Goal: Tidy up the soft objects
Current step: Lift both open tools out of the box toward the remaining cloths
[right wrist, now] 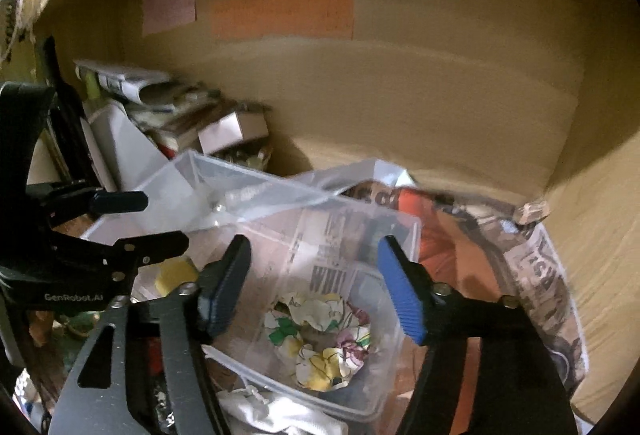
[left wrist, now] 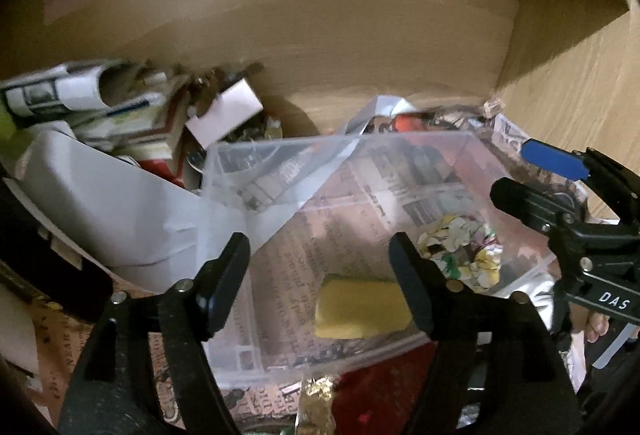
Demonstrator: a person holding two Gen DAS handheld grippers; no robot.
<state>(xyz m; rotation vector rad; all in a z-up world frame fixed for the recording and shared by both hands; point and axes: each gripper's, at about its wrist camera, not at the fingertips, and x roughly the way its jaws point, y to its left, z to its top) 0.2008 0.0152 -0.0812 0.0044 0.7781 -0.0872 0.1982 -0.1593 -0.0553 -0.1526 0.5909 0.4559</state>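
A clear plastic box stands on newspaper inside a wooden cabinet. In it lie a yellow sponge and a floral fabric scrunchie. My left gripper is open and empty, just above the box's near side, over the sponge. My right gripper is open and empty, over the scrunchie in the box. The sponge shows at the left there. Each gripper shows in the other's view: the right, the left.
A pile of papers, small boxes and a white container crowds the back left. The cabinet's side wall is on the right. White cloth lies in front of the box. Newspaper lines the floor.
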